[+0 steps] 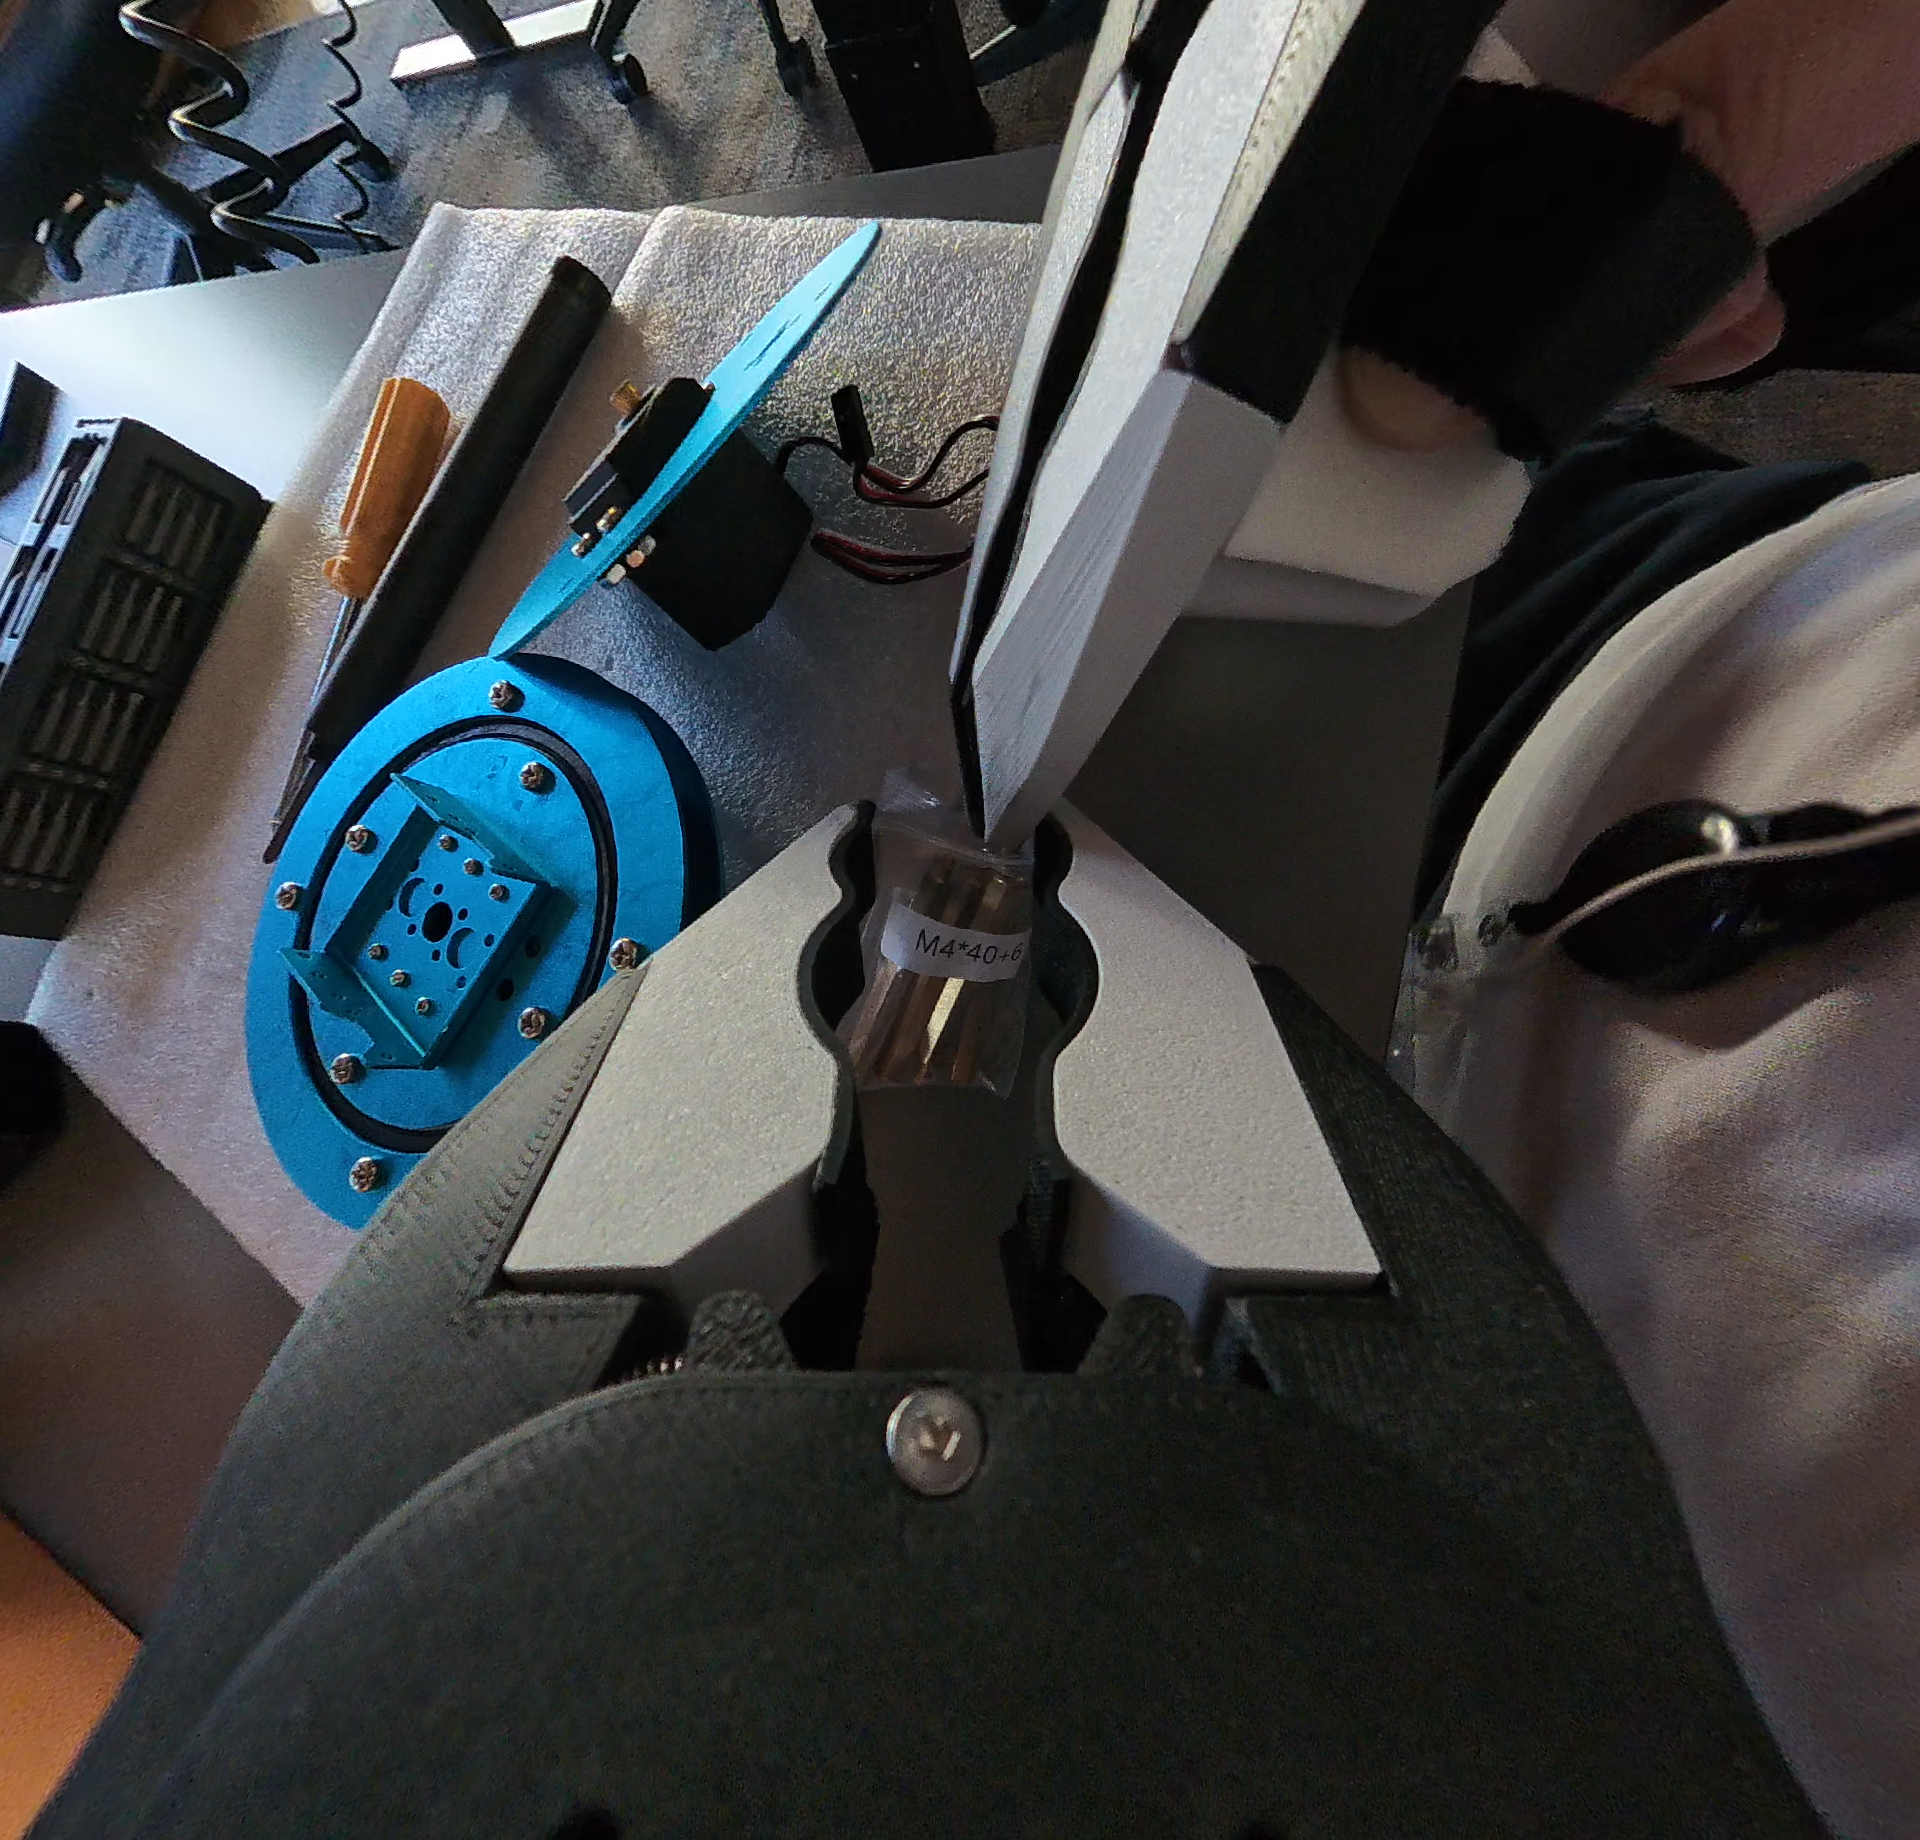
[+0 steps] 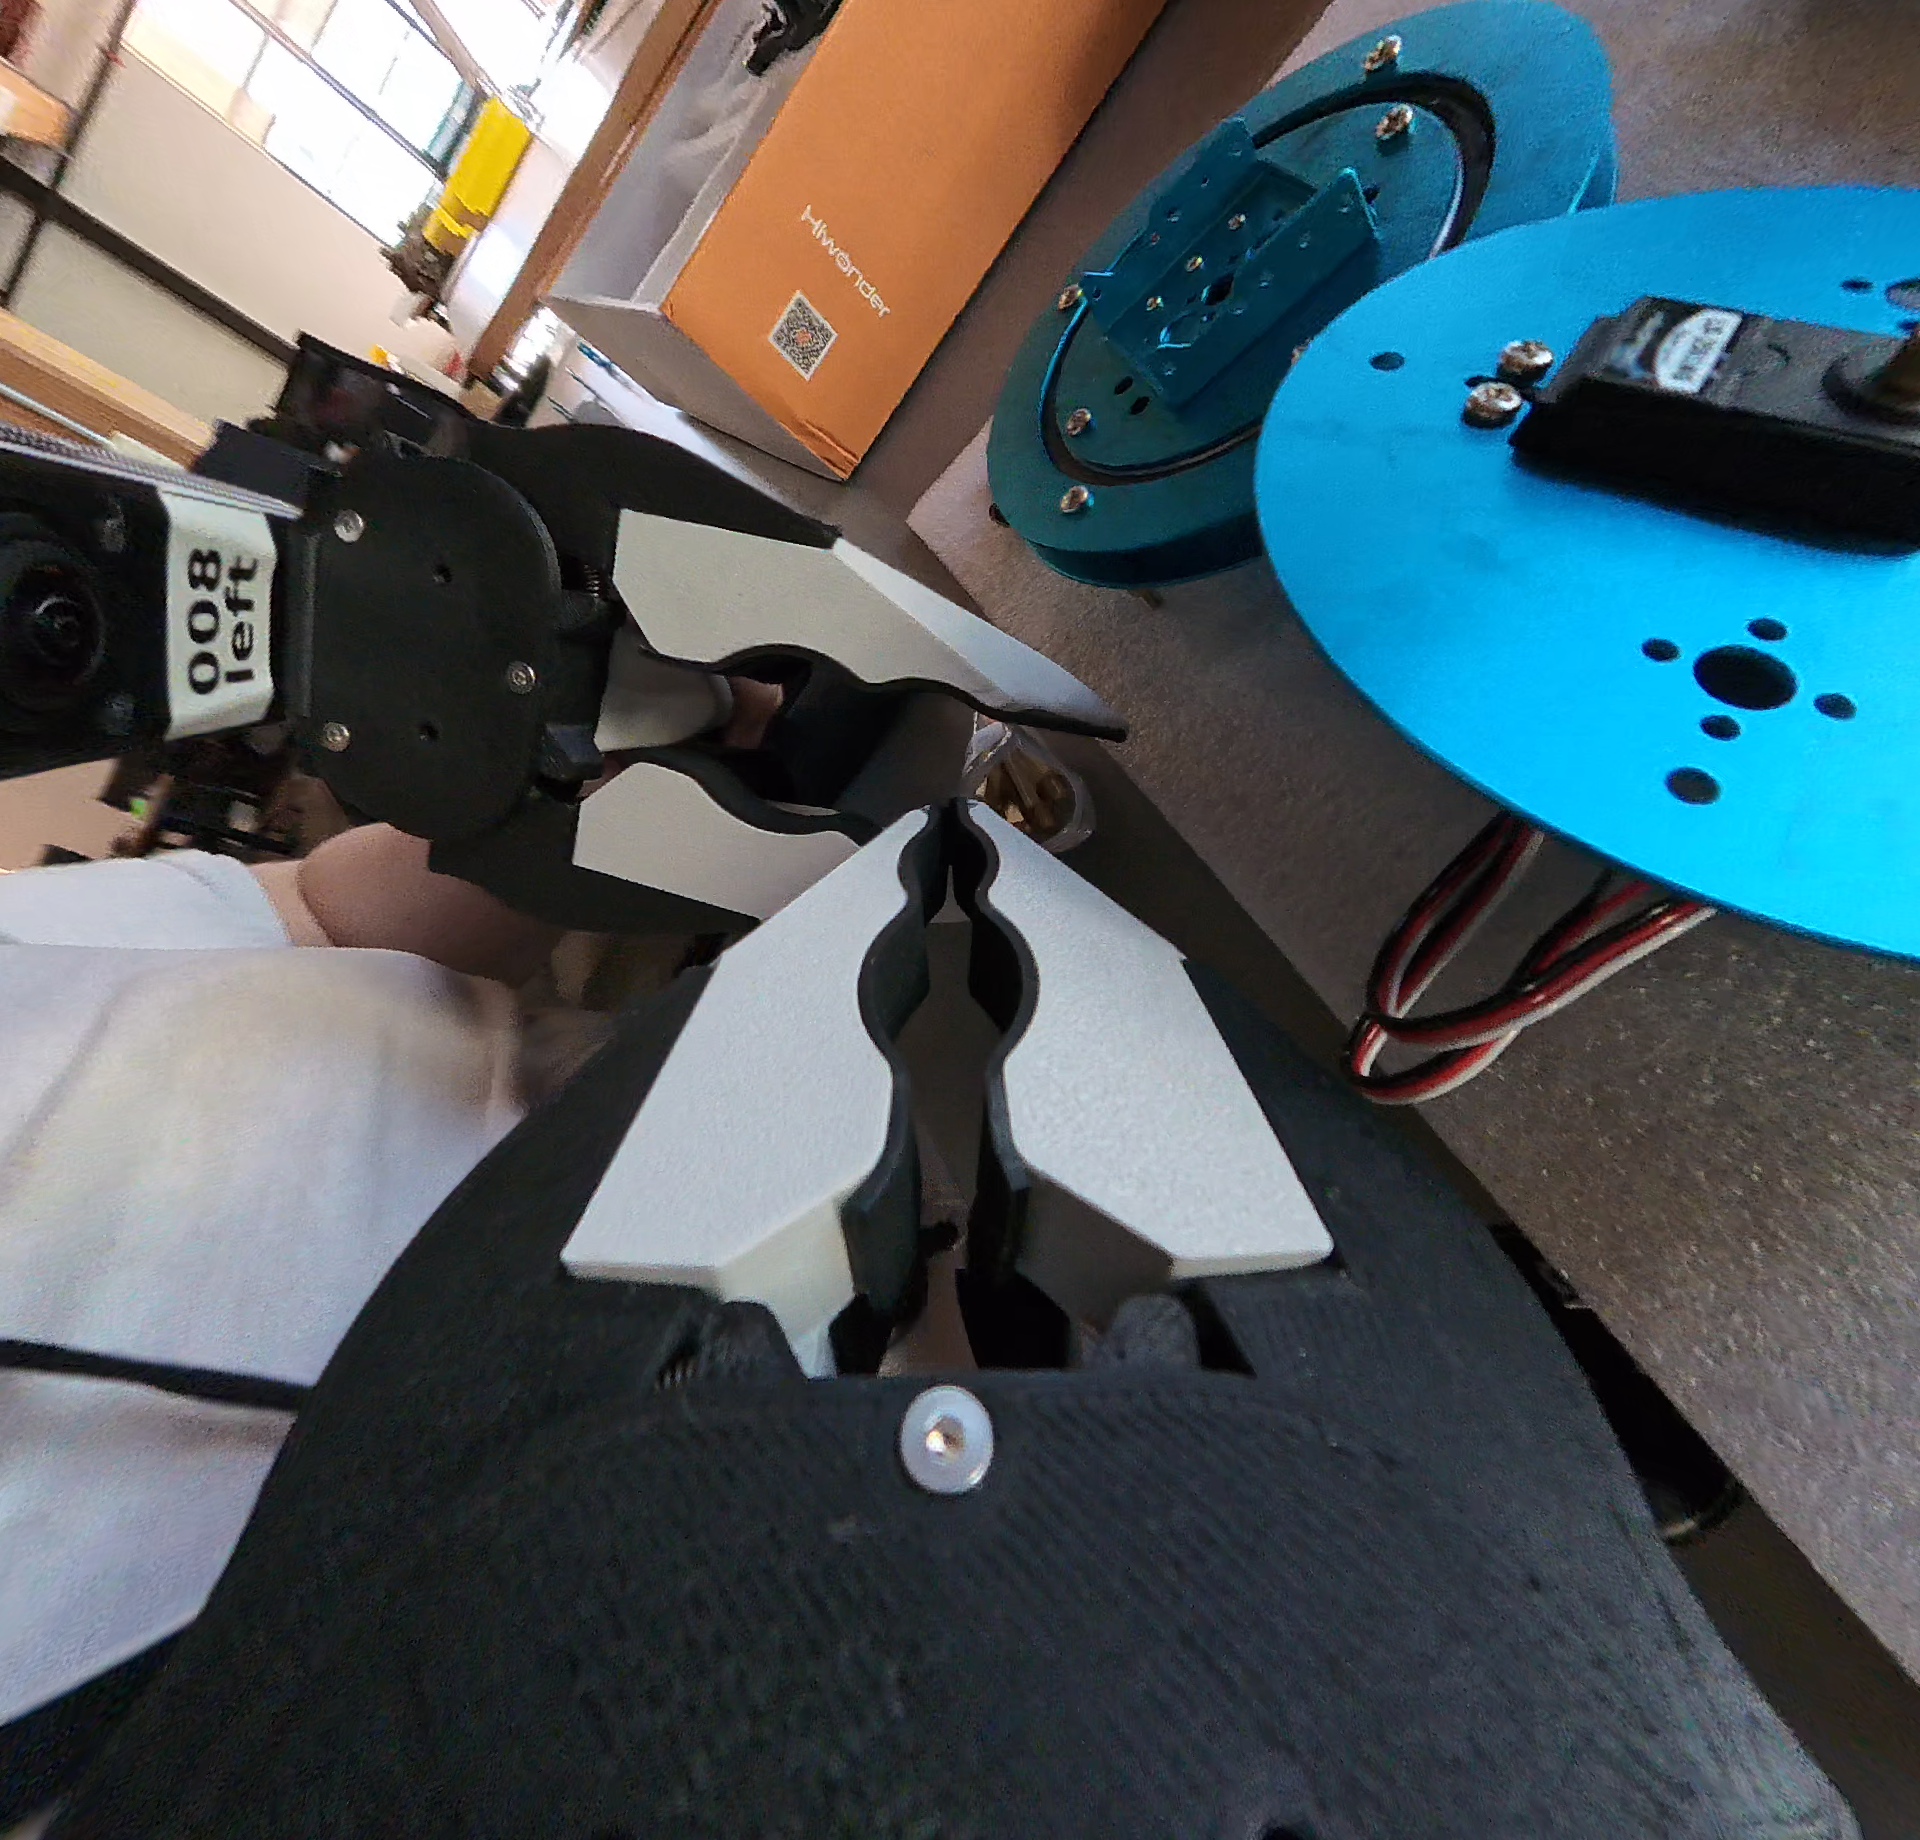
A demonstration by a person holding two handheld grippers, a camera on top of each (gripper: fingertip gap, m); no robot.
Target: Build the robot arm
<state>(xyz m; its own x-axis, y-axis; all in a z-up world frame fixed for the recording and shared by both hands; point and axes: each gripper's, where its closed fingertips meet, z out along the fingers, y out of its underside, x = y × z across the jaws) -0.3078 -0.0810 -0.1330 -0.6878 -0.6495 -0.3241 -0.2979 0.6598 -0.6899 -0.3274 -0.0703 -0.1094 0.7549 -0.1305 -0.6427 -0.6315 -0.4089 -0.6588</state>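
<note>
The left gripper (image 1: pixel 940 917) clenches a small clear plastic bag of brass standoffs (image 1: pixel 948 969), which bears a white label and sits between its fingertips. The right gripper (image 1: pixel 982 819) meets the bag's top edge, fingertips pressed together and apparently pinching the thin plastic; in the right wrist view the right gripper (image 2: pixel 951 834) looks closed on it too.

With both grippers on the bag, a hard pull could tear the film and scatter the standoffs, or the slick plastic could slip free of either pinch.

Beside the bag, a blue round turntable base (image 1: pixel 468 928) lies on a white foam mat (image 1: pixel 831 356), with a black servo (image 1: pixel 691 523) bolted under a blue disc plate (image 2: pixel 1558 595), a screwdriver (image 1: pixel 379 481) and a black tube (image 1: pixel 468 502) beyond it. The mat covers a grey table (image 1: pixel 156 356). Past the table stand office chair legs (image 1: pixel 623 14) on carpet and an orange box (image 2: pixel 914 190).
</note>
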